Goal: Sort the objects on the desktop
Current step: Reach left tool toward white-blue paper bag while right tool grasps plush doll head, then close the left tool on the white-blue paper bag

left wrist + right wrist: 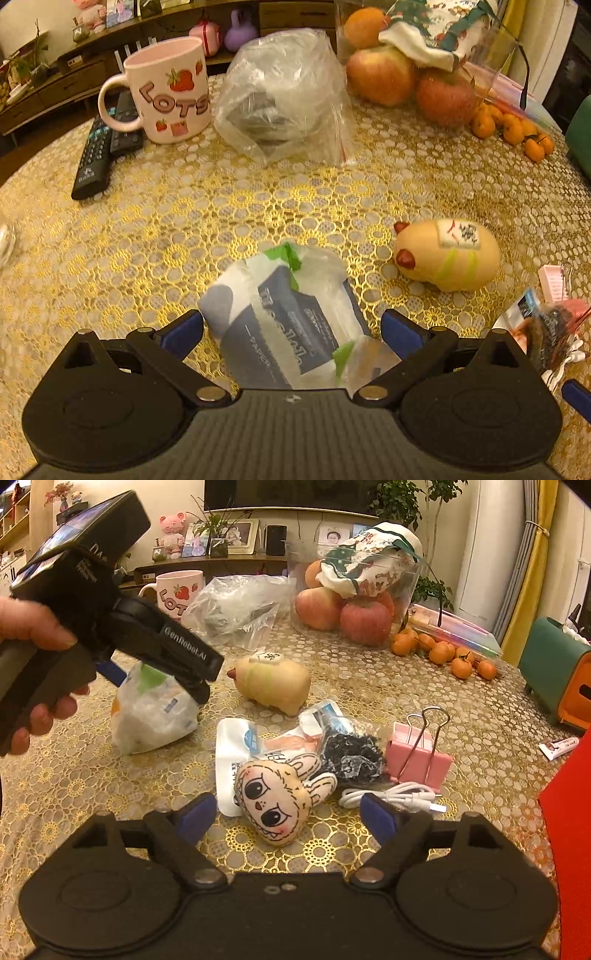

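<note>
We hold the left gripper (291,328) spread over the tissue pack (288,321), which lies on the tablecloth (184,221) between its fingers, long axis running near-left to far-right, pads not pressing. Our right gripper (286,816), also spread, brackets the plush face (275,805) just ahead. Only the right view shows the pink binder clip (417,753) and white cable (391,797) whole; farther off stands the mug (166,92).

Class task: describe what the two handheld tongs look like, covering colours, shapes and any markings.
Both tongs, the left tongs and the right tongs, have black bodies, two round housings, silver pivot pins and blue fingertips. The left one's side reads "GenRobot.AI" in white.
</note>
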